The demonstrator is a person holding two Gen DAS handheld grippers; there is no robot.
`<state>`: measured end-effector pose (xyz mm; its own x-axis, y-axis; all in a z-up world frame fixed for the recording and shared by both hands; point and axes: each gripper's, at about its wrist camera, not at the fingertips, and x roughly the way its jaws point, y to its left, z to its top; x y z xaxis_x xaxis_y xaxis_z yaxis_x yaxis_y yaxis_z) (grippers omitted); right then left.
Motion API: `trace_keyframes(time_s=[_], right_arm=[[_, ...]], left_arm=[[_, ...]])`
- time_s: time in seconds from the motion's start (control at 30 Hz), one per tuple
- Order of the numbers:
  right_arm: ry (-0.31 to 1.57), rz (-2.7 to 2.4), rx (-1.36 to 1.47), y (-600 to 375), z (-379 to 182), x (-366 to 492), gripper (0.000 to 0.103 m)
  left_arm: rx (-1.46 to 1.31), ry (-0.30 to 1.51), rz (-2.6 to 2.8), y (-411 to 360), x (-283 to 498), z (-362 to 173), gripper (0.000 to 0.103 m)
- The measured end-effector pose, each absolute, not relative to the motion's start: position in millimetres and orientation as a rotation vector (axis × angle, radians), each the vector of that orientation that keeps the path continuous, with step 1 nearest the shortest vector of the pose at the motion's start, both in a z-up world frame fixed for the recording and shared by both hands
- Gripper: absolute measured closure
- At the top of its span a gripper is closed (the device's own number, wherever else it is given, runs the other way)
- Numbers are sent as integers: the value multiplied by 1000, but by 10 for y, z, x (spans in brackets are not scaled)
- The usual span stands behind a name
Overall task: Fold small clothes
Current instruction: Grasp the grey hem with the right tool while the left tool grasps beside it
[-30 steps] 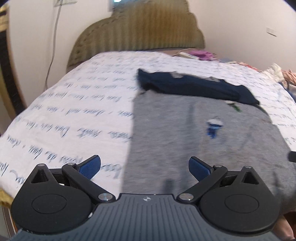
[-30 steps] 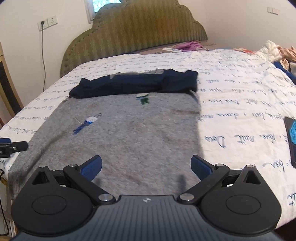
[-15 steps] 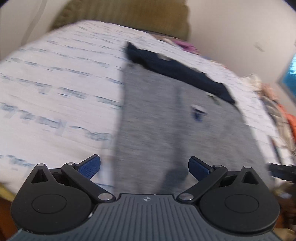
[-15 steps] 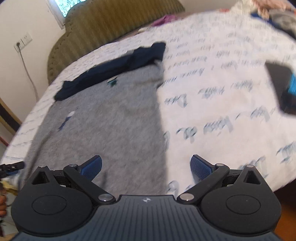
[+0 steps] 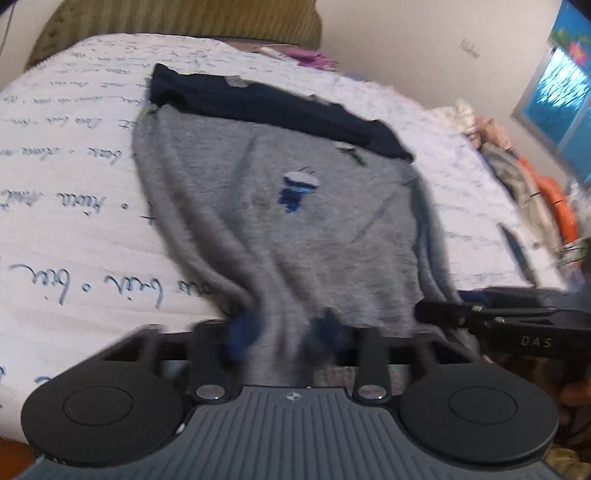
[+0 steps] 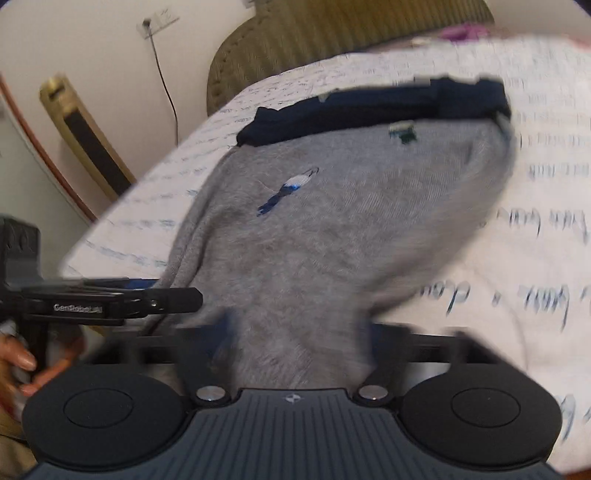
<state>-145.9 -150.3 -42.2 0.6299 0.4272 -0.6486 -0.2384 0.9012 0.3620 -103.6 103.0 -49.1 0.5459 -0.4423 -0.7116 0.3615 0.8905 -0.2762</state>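
- Left wrist view: sits close behind the left gripper (image 5: 284,332) at the bed's (image 5: 74,221) near edge, angled down toward the headboard (image 5: 177,18).
- Right wrist view: likewise behind the right gripper (image 6: 295,328).
- Shared: the grey garment (image 5: 295,229) and headboard.

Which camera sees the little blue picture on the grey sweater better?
The left wrist view: the blue patch on the grey sweater faces it, large and near the middle. The right wrist view shows it slanted, thinner and smaller.
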Motion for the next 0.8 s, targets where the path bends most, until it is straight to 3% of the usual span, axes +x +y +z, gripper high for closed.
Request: trace_keyframes(time_s=[0.07,0.17,0.43,0.53,0.63,0.7,0.73,0.77,0.8], right_arm=[[802,356,183,-1478,-435,-1427,83],[785,363,179,-1515,-389,-1412,88],[648,296,156,-1693,-37,-1092,89],[639,209,141,-1773,-77,-824,89],[711,178,217,-1861,-273,-598,87],[739,180,276,-1923,-366,-592,74],[738,184,293,-1949,-378,-639,68],[737,190,308,-1974,-389,-685,49],[731,193,324,-2009,-389,-735,31]], left_arm=[[-116,878,-473,1043,-997,-455,88],[-126,840,-478,1045,-996,-314,91],[-37,725,-446,745,-671,-59,91],[-34,764,-402,689,-392,-226,89],[-78,802,-395,750,-294,-361,73],[-106,791,-411,819,-350,-353,65],[-109,787,-412,846,-382,-341,54],[-111,785,-403,882,-418,-338,44],[-114,781,-393,916,-453,-335,41]])
